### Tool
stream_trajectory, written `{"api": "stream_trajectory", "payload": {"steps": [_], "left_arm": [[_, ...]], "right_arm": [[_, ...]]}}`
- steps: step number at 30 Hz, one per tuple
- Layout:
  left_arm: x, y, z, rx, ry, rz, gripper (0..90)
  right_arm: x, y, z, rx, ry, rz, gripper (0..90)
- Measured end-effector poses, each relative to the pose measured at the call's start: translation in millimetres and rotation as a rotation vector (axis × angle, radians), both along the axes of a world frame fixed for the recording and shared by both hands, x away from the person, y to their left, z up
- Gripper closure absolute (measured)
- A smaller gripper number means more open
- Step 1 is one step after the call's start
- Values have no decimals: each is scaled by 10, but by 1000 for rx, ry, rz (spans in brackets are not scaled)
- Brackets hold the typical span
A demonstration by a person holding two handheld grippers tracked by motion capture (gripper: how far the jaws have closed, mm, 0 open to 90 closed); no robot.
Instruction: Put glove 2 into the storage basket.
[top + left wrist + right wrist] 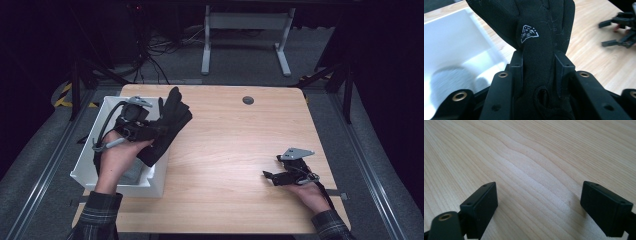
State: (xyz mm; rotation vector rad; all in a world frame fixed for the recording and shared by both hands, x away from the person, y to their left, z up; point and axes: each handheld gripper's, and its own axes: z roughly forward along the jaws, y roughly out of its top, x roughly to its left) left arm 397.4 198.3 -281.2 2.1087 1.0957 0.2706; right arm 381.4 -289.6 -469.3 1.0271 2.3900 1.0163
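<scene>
Your left hand-held gripper (pixel 150 131) is clenched on a black glove (pixel 167 127), its 2 jaws pressing the cuff end from both sides while the fingers of the glove stand up past them, held in the air above the right edge of the white bin (pixel 100 172) at the left side of the wooden counter (pixel 235 150). A grey item lies low in that bin. Your right hand-held gripper (pixel 270 176) rests well apart near the counter's right front, jaws spread wide over bare wood and grasping nothing.
</scene>
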Motion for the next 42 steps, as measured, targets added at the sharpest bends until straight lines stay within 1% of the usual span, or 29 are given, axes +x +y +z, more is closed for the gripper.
{"api": "stream_trajectory", "payload": {"steps": [2, 3, 5, 6, 8, 12, 13, 16, 17, 22, 25, 26, 27, 28, 29, 30, 32, 34, 38, 41, 42], "left_arm": [[-2, 125, -19, -1, 1, 33, 663], [-2, 125, -19, -1, 1, 33, 663], [-3, 234, -48, -4, 8, 68, 663], [0, 275, -63, -4, 11, 76, 663], [-1, 385, -113, -6, 24, 122, 663], [16, 549, -240, 16, 47, 191, 662], [26, 582, -276, 19, 54, 200, 662], [61, 642, -381, 27, 75, 231, 661], [78, 656, -434, 28, 82, 252, 661], [156, 671, -652, 52, 116, 279, 659], [216, 669, -818, 65, 144, 296, 658], [243, 673, -888, 77, 162, 301, 657], [262, 673, -951, 87, 169, 307, 656], [276, 677, -1006, 100, 171, 314, 656], [285, 683, -1044, 104, 169, 321, 655], [296, 701, -1094, 98, 174, 327, 655], [303, 721, -1131, 101, 172, 334, 655], [300, 721, -1149, 98, 172, 324, 652], [295, 731, -1128, 93, 170, 325, 624], [300, 752, -1099, 94, 163, 341, 522], [301, 752, -1092, 98, 161, 344, 463]], "right_arm": [[0, 0, 0, 0, 0, 0, 146], [0, 0, 0, 0, 0, 0, 146], [0, 1, -1, 1, -1, -1, 146], [0, 0, 0, 0, 0, -1, 146], [0, 2, -1, 1, -1, -2, 145], [-1, 4, -1, 0, -2, -4, 144], [-1, 4, -1, 0, -2, -5, 144], [-1, 3, -1, 0, -2, -4, 144], [-1, 3, -1, 0, -2, -4, 144], [-1, 4, -1, 1, -1, -5, 143], [-1, 4, -1, 0, -2, -5, 143], [-1, 4, -1, 0, -2, -5, 143], [-1, 4, -1, 1, -2, -5, 144], [-1, 4, -1, 0, -2, -5, 144], [-2, 4, -1, 0, -2, -5, 144], [-2, 4, -1, 0, -2, -5, 143], [-1, 4, -1, 0, -2, -5, 144], [-1, 4, -1, 0, -2, -5, 144], [-2, 4, -2, 1, -2, -5, 144], [-2, 4, -1, 0, -2, -6, 143], [-2, 5, -1, 0, -2, -6, 143]]}}
